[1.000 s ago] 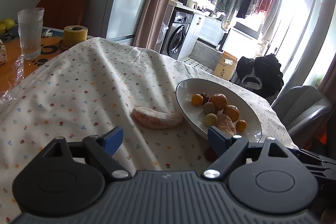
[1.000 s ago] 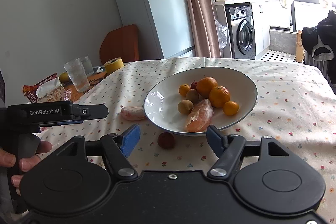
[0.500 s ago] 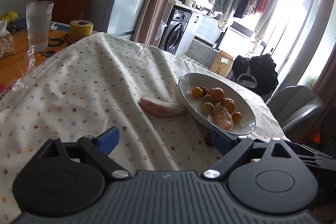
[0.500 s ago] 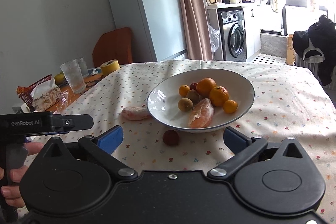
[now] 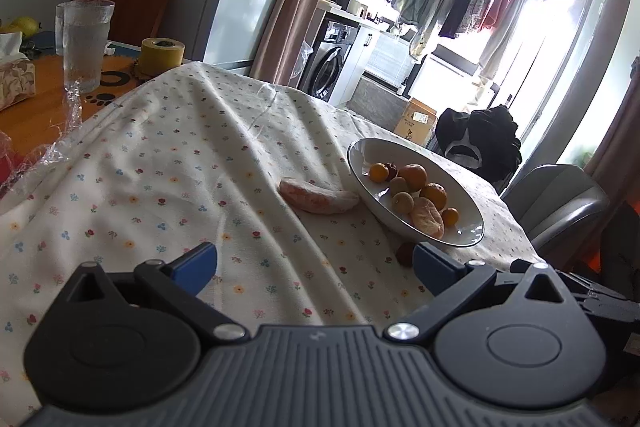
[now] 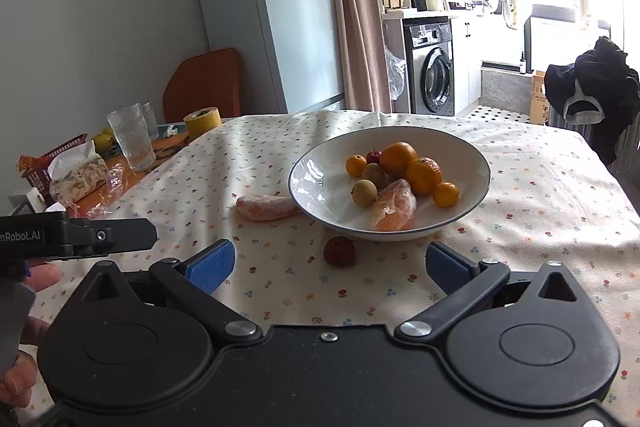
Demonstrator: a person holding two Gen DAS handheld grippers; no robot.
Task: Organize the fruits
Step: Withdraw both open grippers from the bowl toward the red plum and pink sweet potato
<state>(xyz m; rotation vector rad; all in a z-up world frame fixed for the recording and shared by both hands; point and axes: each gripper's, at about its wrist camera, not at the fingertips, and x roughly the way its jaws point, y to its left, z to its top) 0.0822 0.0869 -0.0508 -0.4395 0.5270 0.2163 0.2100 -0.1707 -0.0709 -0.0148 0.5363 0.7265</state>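
A white bowl [image 6: 316,171] [image 5: 362,151] on the flowered tablecloth holds oranges, small yellow-green fruits, a dark red one and a wrapped peeled citrus segment [image 6: 394,205]. A second peeled segment [image 6: 266,207] [image 5: 316,201] lies on the cloth just left of the bowl. In front of the bowl sits a small dark red fruit [image 6: 339,251] [image 5: 405,253]. My right gripper [image 6: 330,265] is open, hovering just short of that red fruit. My left gripper [image 5: 314,263] is open and empty, well back from the segment. The left tool and a hand [image 6: 24,327] show at the right view's left edge.
At the table's far left stand a drinking glass [image 5: 86,43] [image 6: 132,139], a yellow tape roll [image 5: 162,55], a tissue pack [image 6: 80,177] and crinkled plastic wrap [image 5: 60,143]. A grey chair [image 5: 560,203] stands beyond the bowl's side.
My right gripper opened wider and both grippers drew back a little from the bowl. The fruits have not moved.
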